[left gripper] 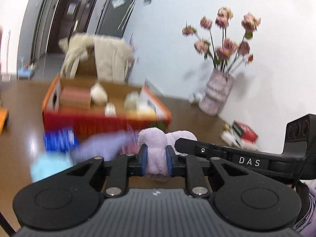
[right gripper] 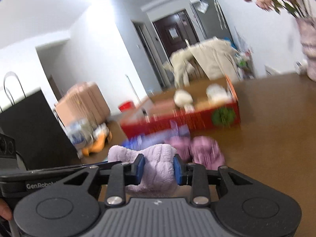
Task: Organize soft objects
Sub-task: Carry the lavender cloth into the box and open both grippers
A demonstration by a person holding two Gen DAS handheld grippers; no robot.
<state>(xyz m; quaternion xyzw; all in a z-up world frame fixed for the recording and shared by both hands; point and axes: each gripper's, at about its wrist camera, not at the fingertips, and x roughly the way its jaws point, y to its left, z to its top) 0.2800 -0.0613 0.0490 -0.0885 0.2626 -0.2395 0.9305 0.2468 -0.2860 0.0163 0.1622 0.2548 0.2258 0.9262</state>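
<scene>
Both grippers (left gripper: 156,157) (right gripper: 159,167) clamp lilac plush (left gripper: 156,150) (right gripper: 156,164); red box (left gripper: 106,121) holds white soft items (left gripper: 98,94)

We see white walls (right gripper: 88,29), a dark door (right gripper: 173,33) down the hallway, a brown counter (right gripper: 276,118), and a pink suitcase (right gripper: 85,102).

Two hand-held grippers (left gripper: 156,159) (right gripper: 159,168), one red box (left gripper: 104,118), one vase (left gripper: 216,92), one lilac towel (left gripper: 158,150)
</scene>
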